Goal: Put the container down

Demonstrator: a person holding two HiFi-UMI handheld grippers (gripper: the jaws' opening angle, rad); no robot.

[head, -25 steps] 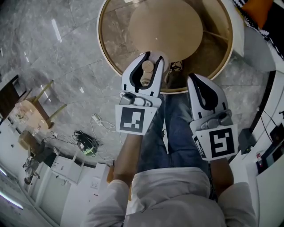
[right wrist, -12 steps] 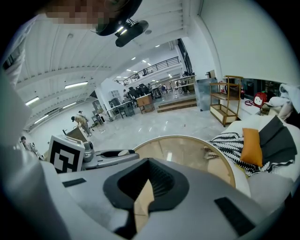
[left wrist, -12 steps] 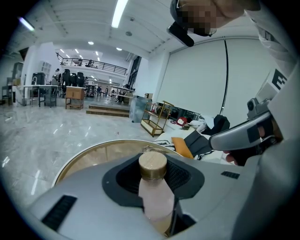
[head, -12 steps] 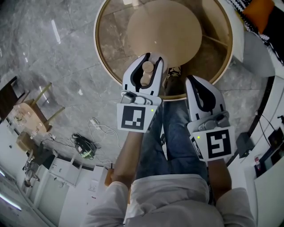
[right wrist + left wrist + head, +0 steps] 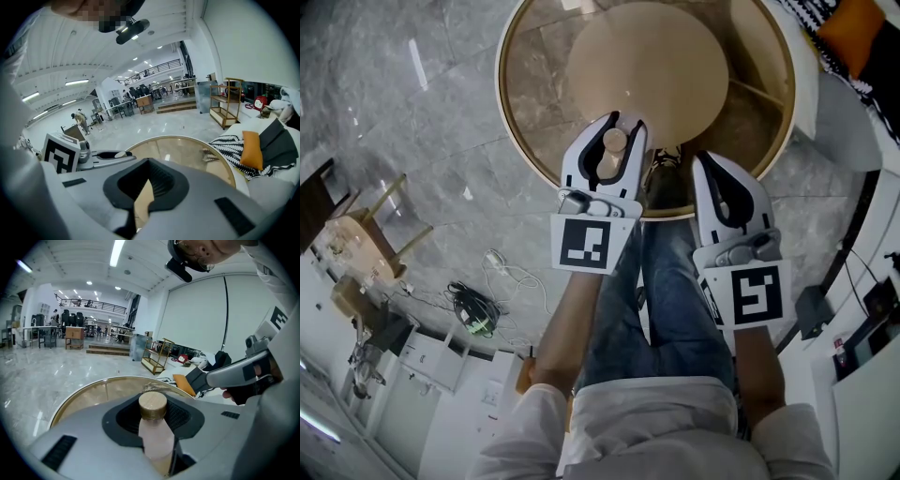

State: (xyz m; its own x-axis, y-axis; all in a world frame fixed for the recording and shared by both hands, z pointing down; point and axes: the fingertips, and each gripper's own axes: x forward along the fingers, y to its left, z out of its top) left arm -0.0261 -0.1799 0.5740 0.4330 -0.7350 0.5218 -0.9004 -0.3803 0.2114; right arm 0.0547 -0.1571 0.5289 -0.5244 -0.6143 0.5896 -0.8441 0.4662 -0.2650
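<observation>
Left gripper: jaws wide apart and clamped on one bottle, which stands upright between the dark pads. The bottle has a pale pink opaque body, so its contents cannot be seen. One round wood-coloured cap closes the neck and rises above the pads.

Right gripper: jaws drawn together to a narrow slit, with nothing between them. It sits just beside the left gripper, on the right in the head view, and the two do not touch.

Each gripper carries one marker cube, the left one and the right one, two in all.

Position of the bottle: in the head view it lies over the near edge of one round table. Whether its base touches the table cannot be told. The table has a glass top in a gold-coloured rim, and a round tan disc shows through the glass. Nothing else can be seen on the top.

Beyond the table:
- One orange cushion leans beside one black-and-white patterned throw on a pale seat to the right.
- One open shelf unit stands behind them.
- On the grey marble floor to the left lie one bundle of cables and one wooden chair, both well apart from the table.
</observation>
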